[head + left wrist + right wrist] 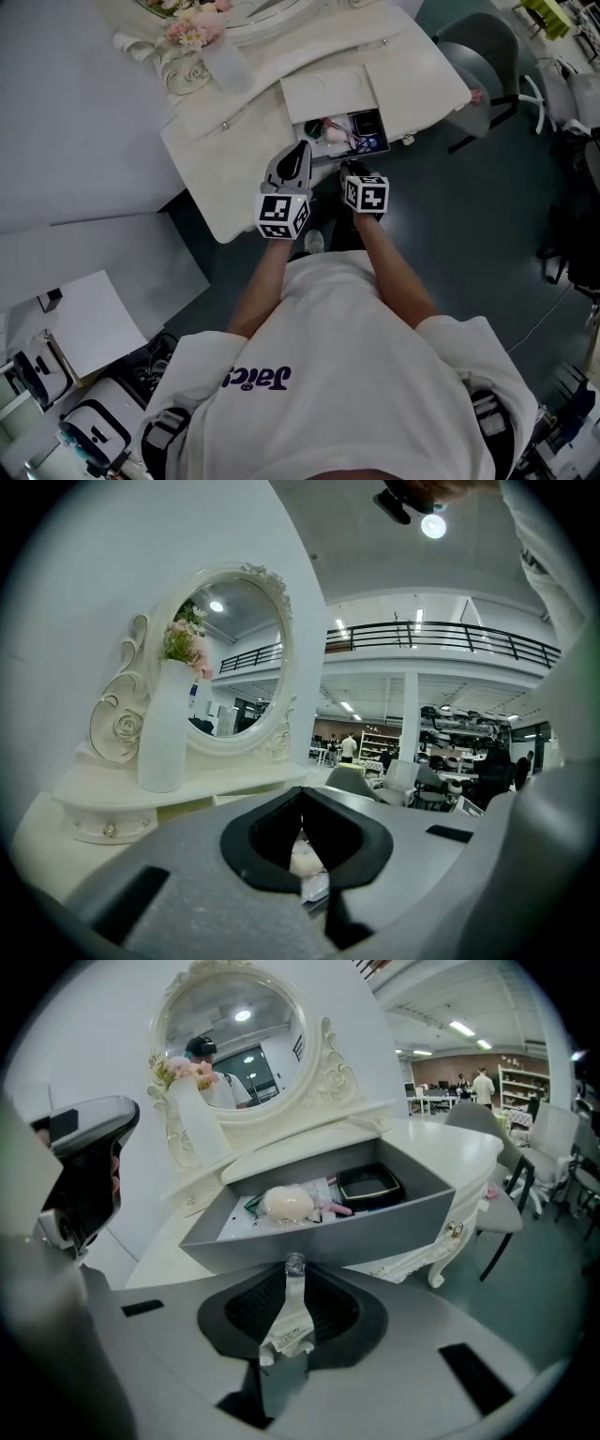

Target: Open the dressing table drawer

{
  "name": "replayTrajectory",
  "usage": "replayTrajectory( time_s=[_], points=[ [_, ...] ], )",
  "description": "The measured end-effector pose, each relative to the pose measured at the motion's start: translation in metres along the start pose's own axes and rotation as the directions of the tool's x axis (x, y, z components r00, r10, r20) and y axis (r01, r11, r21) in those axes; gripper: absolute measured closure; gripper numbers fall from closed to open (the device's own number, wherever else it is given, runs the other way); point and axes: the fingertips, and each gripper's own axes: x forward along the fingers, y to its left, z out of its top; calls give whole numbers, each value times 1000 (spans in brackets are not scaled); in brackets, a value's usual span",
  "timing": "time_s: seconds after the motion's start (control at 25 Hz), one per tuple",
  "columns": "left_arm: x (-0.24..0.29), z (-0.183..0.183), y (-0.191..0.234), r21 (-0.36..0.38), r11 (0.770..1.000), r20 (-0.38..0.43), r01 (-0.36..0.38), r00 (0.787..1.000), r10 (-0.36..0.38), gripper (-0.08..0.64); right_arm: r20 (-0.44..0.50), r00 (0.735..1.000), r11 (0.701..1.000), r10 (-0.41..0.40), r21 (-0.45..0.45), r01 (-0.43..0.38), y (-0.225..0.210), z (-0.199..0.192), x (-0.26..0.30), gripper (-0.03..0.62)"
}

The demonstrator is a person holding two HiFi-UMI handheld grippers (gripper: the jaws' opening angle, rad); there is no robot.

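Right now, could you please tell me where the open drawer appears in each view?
Head view: drawer at upper centre, standing open.
Left gripper view: not clearly in it; the left gripper covers the lower picture with its own body.
Right gripper view: drawer at centre, just beyond the right gripper, which is shut on its knob.
Shared landmark: the vase, at the left of the mirror.

Shirt [361, 375] print: "Jaics" (seen upside down, letters uncertain).

Drawer [375, 1227] matt (knob [294, 1263] glassy); table [450, 1152] smooth, painted.
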Motion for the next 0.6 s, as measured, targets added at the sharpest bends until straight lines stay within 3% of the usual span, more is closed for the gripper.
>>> replayTrajectory(
  time_s=[0.6],
  points=[
    [-5,-4,0,6,1000,-13,-10,1000,11,545,-16,999,999,31,36,-31,-4,-1,2,520]
  ],
)
